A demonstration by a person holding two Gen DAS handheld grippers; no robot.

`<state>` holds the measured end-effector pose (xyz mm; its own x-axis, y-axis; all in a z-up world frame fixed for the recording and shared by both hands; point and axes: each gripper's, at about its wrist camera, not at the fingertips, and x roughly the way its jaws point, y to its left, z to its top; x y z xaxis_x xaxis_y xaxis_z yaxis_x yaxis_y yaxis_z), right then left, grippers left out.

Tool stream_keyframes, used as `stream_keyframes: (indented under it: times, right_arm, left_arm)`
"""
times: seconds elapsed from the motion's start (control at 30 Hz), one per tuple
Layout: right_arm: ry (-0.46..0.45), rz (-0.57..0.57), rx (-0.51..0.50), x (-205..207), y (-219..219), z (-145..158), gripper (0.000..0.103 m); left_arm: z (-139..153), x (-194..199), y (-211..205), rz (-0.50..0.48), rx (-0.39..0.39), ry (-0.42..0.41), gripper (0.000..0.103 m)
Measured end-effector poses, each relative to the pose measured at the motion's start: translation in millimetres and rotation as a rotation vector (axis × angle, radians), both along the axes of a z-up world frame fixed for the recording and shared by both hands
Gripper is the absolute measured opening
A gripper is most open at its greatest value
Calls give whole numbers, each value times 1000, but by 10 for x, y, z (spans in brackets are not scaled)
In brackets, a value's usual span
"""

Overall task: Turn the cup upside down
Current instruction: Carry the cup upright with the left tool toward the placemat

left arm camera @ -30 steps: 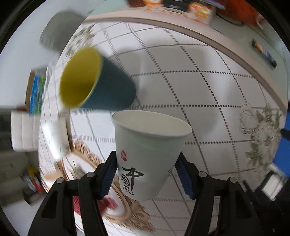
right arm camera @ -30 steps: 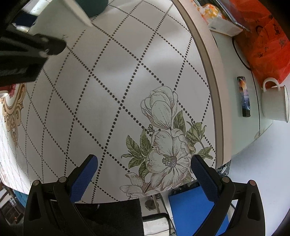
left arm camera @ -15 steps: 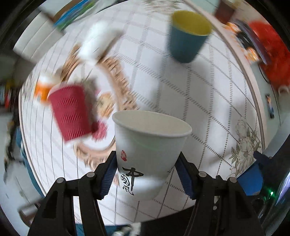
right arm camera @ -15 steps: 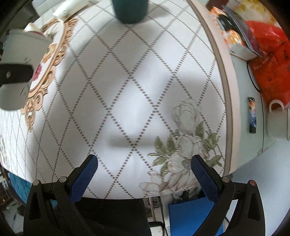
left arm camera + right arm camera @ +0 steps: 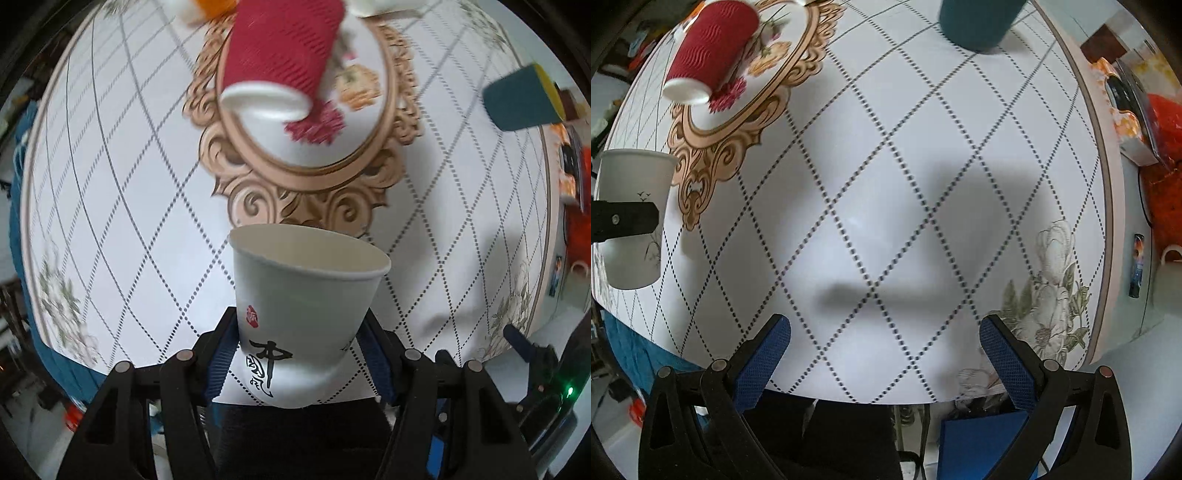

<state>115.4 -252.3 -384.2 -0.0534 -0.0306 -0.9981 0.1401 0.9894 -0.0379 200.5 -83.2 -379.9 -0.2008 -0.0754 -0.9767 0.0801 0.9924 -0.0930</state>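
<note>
Round white tabletop (image 5: 886,206) with diamond print. Left gripper (image 5: 301,354) clamps the white paper cup (image 5: 303,314) low on its wall, above the near edge. Light, thin, crushable: grip gently near the stiffer base. Right gripper (image 5: 884,365) wide open, empty.

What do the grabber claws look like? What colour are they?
Both are black plastic claws with two fingers. The left gripper has ridged blue pads and round silver screws. The right gripper has blue pads with a tiny bumpy grid pattern, plus similar screws on black arms with triangle-shaped holes.
</note>
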Motion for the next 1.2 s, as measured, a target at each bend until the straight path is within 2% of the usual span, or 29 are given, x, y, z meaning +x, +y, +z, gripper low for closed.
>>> stream_keyframes:
  times: [0.13,0.3,0.67,0.77,0.9,0.97,1.03,1.2]
  right_arm:
    - [13,-22,-29,-43,96,-10,103]
    - [35,-45,-44,-141,45,-45,103]
    - [49,-57,-68,-31,108,-105,103]
    - [39,-46,-68,34,98,-116,103]
    - [40,-46,-68,24,143,-102,103]
    - [41,-48,-68,12,137,-132,103]
    - [43,-48,-68,-3,125,-155,103]
    - [42,-51,-67,-23,70,-227,103]
  left_arm:
    - [-178,2,150,74,-51,46,61]
    - [-318,-6,271,131,-72,67,61]
    - [-378,79,320,131,-87,80,62]
    - [-437,83,309,119,-71,100,62]
    - [-449,80,254,86,-42,76,63]
    - [-446,92,245,78,-40,68,78]
    - [-437,105,232,76,-41,58,85]
    - [-415,156,252,79,-37,47,89]
